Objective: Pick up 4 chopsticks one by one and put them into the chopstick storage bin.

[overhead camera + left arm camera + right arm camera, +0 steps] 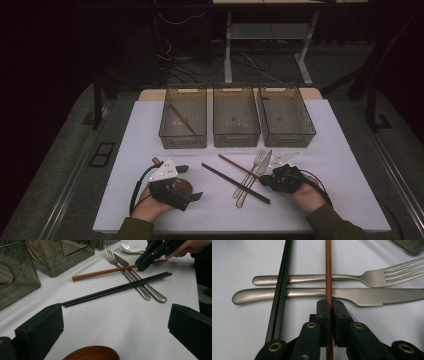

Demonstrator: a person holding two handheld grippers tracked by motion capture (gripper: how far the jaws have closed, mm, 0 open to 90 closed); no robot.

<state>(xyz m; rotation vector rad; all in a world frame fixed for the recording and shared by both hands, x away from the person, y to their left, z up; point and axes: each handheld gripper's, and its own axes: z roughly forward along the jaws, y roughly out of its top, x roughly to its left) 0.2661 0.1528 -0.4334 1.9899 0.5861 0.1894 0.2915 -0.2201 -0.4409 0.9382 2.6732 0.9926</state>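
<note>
My right gripper (329, 304) is shut on a brown chopstick (328, 270), which lies across a steel fork (312, 278) and a steel knife (307, 293). A pair of black chopsticks (282, 290) crosses both handles to the left. In the high view the right gripper (263, 181) sits at the near end of that brown chopstick (235, 164). My left gripper (191, 182) stands open over a wooden spoon (186, 188). The left gripper view has the open left gripper (116, 315), the spoon's bowl (92, 353) below, and the black chopsticks (117, 288) ahead.
Three clear bins stand in a row at the back: the left bin (170, 135) holds one brown chopstick (182, 120); beside it are the middle bin (236, 137) and right bin (289, 139). A white spoon (130, 249) lies beyond the fork (112, 257).
</note>
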